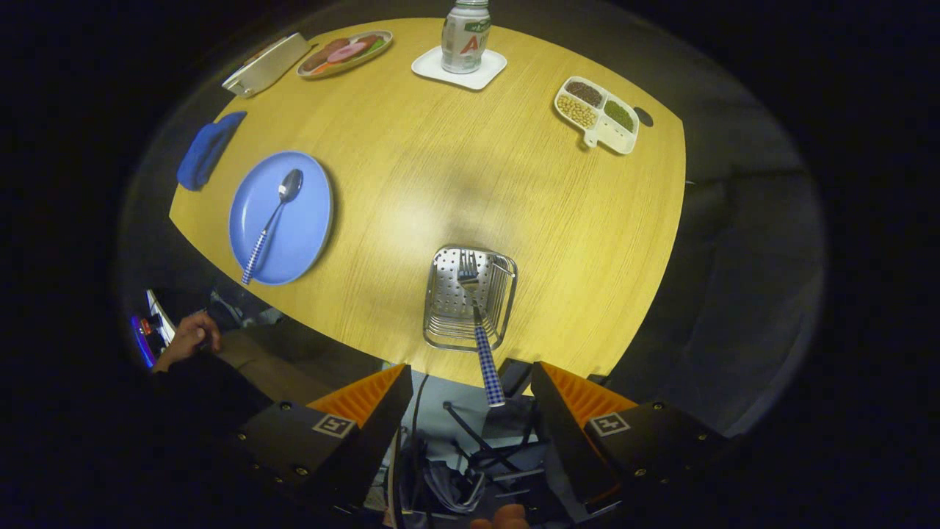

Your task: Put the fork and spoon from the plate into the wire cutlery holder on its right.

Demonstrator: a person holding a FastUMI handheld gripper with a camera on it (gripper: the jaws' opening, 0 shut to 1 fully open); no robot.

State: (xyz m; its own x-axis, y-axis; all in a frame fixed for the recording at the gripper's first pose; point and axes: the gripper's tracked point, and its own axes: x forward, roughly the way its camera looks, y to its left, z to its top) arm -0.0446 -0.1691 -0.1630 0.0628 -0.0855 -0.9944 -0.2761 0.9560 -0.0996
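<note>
Since the fork already sits in the holder and the spoon does not, the risks below all concern the second pick.

Counter (440,169): a round wooden top carrying everything; its near rim runs just behind the wire cutlery holder, so anything knocked that way would likely fall off.

Blue plate (281,217): well to the left of the holder and close to the counter's rim; a push on it during the spoon grasp could slide it toward that rim.

Wire cutlery holder (470,297): a light perforated metal basket just ahead of the fingers; a bump from the hand-held gripper or a hard drop could tip or shove it.

Hand-held gripper (471,386): fingers spread wide, holding nothing, hovering above the holder's near side, with the fork handle rising between them without visible contact.

Fork (481,334): tines down in the holder, checked handle leaning out over its near wall toward the fingers; catching that handle while pulling away could flip the fork out or drag the holder.

Spoon (273,220): lying on the plate, bowl away from the holder's side, handle end overhanging the plate's near rim; a thin, flat handle probably slips or pivots under an off-centre pinch.

Blue cloth (207,150): beyond the plate, away from the holder; unlikely to interfere.
</note>
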